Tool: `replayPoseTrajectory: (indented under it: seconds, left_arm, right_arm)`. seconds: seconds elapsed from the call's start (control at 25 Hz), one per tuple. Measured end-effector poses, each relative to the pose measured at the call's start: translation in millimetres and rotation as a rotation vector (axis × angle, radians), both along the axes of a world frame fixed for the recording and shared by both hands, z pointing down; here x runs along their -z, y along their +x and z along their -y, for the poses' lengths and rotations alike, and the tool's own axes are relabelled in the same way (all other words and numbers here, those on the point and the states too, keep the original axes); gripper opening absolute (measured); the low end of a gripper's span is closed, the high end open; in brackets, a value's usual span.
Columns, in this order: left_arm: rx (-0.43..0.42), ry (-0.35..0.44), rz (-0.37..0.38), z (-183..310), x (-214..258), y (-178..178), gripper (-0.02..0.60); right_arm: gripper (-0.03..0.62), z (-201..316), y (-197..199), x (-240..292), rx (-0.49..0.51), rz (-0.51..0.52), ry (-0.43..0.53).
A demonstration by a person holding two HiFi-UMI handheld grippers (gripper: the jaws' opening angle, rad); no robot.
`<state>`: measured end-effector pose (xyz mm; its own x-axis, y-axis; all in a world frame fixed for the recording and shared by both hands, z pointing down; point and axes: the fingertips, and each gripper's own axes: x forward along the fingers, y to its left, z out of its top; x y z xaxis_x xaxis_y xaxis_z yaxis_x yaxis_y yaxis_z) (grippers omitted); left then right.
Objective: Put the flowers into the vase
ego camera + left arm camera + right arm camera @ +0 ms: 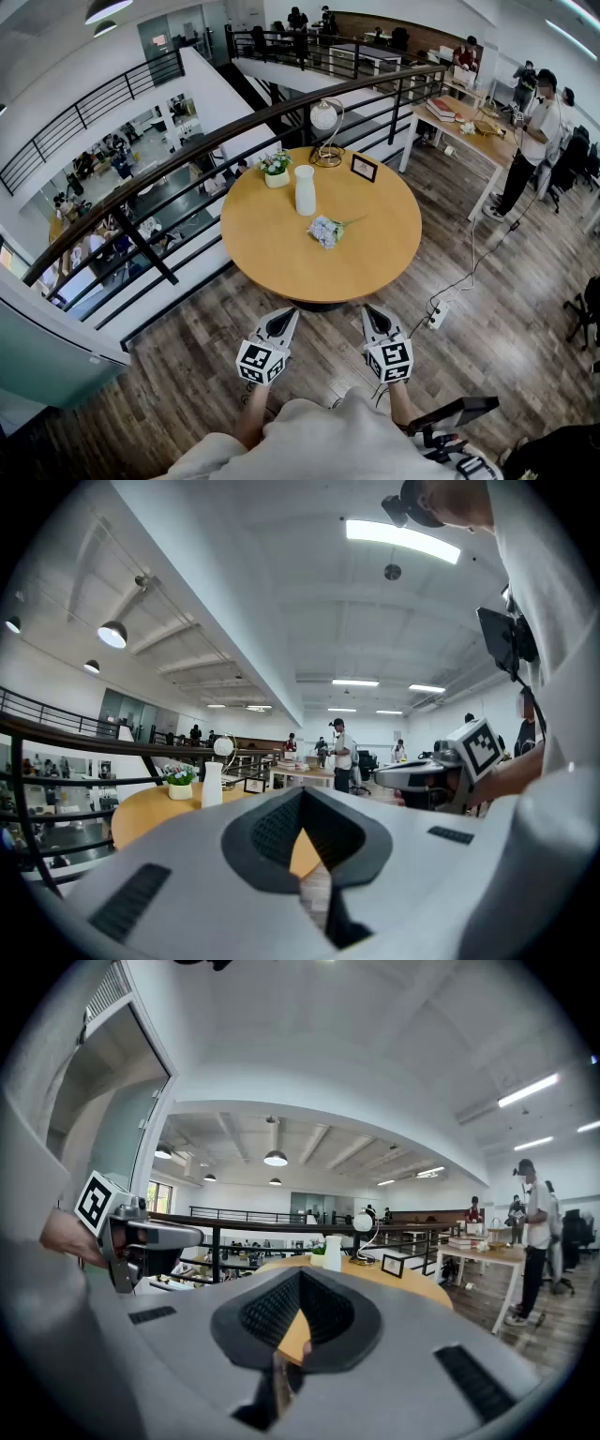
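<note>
Your L gripper point(281, 323) + R gripper point(377, 319): jaws clenched, empty, short of counter point(375, 253) | flowers point(325, 231) lie nr vase point(305, 190), awaiting pickup.

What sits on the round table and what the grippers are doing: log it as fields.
table: round, wooden
vase: white, upright, nothing showing in its mouth
flowers: pale bunch lying on the table, nearer than the vase, apart from it
far edge: potted plant, lamp, picture frame
left gripper: shut, empty, short of the table
right gripper: shut, empty, short of the table
</note>
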<state>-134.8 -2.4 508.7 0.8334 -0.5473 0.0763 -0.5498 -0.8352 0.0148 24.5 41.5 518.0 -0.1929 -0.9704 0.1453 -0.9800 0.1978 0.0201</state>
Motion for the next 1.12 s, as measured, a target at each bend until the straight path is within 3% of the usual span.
replayPoseTrajectory:
  seconds: [0.76,1.12]
  left_arm:
    - [-0.022,-0.002,-0.002,-15.5,3.1,33.9,0.008]
    - [0.018,0.006,-0.013,-21.2,2.6,53.9,0.008]
  right_arm:
    - [0.008,-11.0,23.8,-5.1,0.044,0.062,0.006]
    - [0.008,-20.0,47.0,-12.4,0.064,0.066,0.005]
